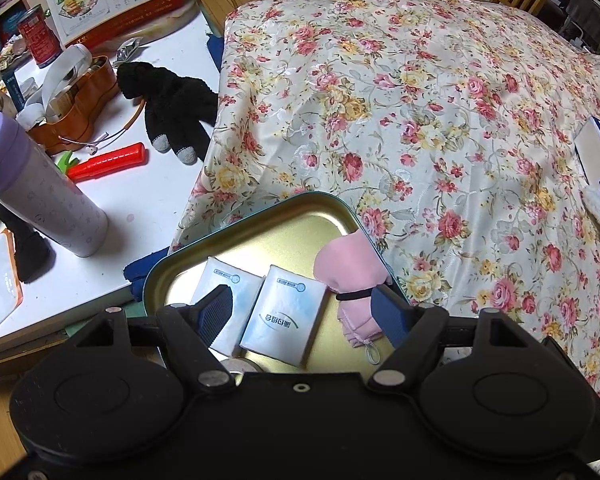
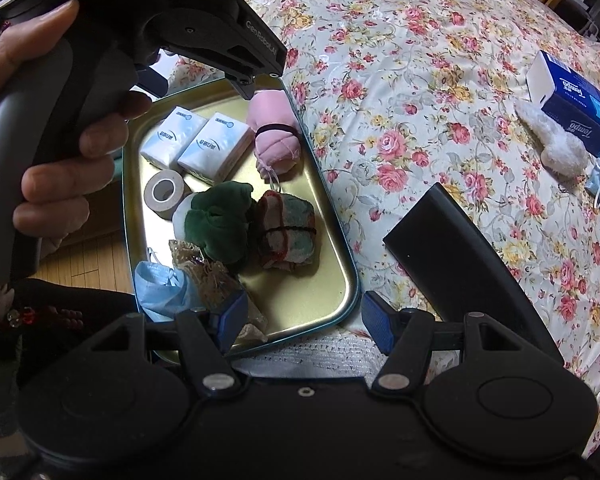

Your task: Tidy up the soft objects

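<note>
Two glossy tissue packs (image 1: 260, 312) lie in my metal tray's (image 1: 300, 208) far end beside a pink cloth roll (image 1: 352, 272). My left gripper (image 1: 304, 316) hangs apart above them, my right gripper (image 2: 304, 324) apart over the near rim. Only the right view shows the "Tempo" box (image 2: 576, 104) and green plush (image 2: 220, 220).

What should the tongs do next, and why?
Probably move the right tongs, which look open and empty, to the white fluffy thing on the flowered cloth. It lies outside the tin tray, where other soft things sit.
</note>
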